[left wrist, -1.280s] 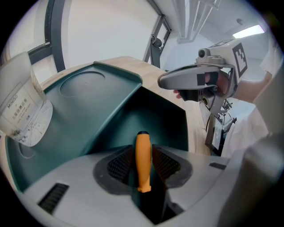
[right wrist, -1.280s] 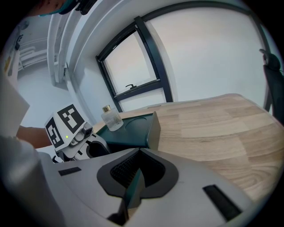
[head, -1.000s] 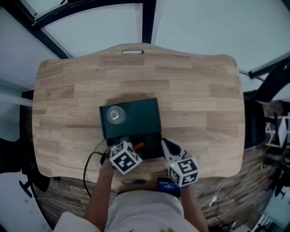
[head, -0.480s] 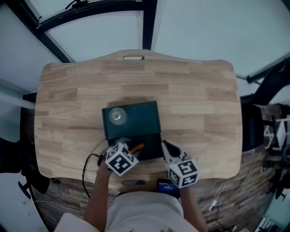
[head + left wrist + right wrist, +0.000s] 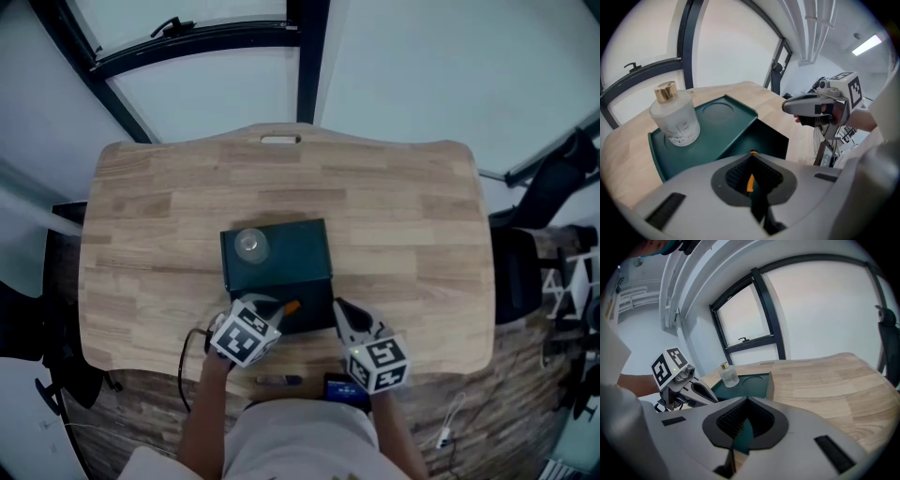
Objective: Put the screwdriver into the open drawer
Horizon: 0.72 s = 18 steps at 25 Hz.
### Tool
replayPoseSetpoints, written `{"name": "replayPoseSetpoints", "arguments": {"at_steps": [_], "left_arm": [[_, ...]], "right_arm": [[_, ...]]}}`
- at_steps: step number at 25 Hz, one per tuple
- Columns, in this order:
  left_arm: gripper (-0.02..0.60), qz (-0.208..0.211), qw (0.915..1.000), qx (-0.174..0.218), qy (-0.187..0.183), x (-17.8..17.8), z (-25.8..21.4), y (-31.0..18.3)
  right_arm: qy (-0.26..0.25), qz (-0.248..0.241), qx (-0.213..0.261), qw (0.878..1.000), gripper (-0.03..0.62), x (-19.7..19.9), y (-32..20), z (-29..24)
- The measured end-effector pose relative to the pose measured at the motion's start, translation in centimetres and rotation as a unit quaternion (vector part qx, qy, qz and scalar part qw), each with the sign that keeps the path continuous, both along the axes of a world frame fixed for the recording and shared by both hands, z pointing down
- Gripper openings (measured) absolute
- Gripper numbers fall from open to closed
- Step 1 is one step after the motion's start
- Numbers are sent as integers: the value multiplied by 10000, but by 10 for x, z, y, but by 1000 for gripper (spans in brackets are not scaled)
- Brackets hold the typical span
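**A:** Start at the left gripper (image 5: 751,163). What are its fingers (image 5: 735,174) doing?

**B:** They're pressed together. They have just been closing, and nothing is caught between them. A sliver of orange shows through the slit (that's the screwdriver lying beyond, not in the grip).

**A:** So where is the screwdriver (image 5: 292,307)?

**B:** It's lying in the open drawer (image 5: 319,302), in its left half. The orange handle is just ahead of the left gripper and apart from it.

**A:** And the right gripper (image 5: 746,404)?

**B:** Its fingers (image 5: 729,420) meet at the tips too and pinch nothing. A wedge of green shows behind them. From the head view it hangs just right of the drawer's front, over the near edge of the bench (image 5: 403,216).

**A:** What does the drawer belong to?

**B:** A dark green box (image 5: 291,258) in the middle of the wooden bench. The drawer is pulled out toward the person.

**A:** Anything on top of it?

**B:** A clear bottle (image 5: 675,115) with a gold cap, upright in a round recess at the left of the top (a second round recess sits beside it).

**A:** And round the edges?

**B:** A black cable (image 5: 182,356) loops off the near edge by the left forearm. A small blue thing (image 5: 339,384) sits by the person's waist, too small to tell what it is.
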<state>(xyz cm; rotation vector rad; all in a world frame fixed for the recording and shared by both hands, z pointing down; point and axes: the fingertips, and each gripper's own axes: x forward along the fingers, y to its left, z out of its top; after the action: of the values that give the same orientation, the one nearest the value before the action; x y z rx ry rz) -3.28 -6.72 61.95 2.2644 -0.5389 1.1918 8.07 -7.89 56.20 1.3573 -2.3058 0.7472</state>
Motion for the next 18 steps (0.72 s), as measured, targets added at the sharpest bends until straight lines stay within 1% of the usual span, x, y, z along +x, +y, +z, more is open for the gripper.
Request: {"name": "replayPoseSetpoints", "arguments": {"at_steps": [5, 8, 10, 13, 16, 18], "left_arm": [[0, -239, 9986, 463, 130, -3, -20, -3], [0, -436, 9969, 558, 353, -5, -34, 0], [0, -652, 9942, 641, 558, -6, -46, 0], [0, -1082, 9854, 967, 886, -10, -68, -4], [0, -1399, 9720, 1463, 1198, -16, -90, -8], [0, -1554, 9625, 1803, 1304, -20, -103, -11]], "right_arm": [[69, -32, 228, 9997, -3, -5, 7, -14], [110, -129, 426, 9989, -3, -11, 9, -28], [152, -161, 554, 9982, -3, -13, 11, -38], [248, -100, 830, 9962, -3, -14, 15, -53], [369, -5, 1330, 9904, -3, -11, 18, -66], [450, 57, 1559, 9867, -3, -11, 18, -78]]}}
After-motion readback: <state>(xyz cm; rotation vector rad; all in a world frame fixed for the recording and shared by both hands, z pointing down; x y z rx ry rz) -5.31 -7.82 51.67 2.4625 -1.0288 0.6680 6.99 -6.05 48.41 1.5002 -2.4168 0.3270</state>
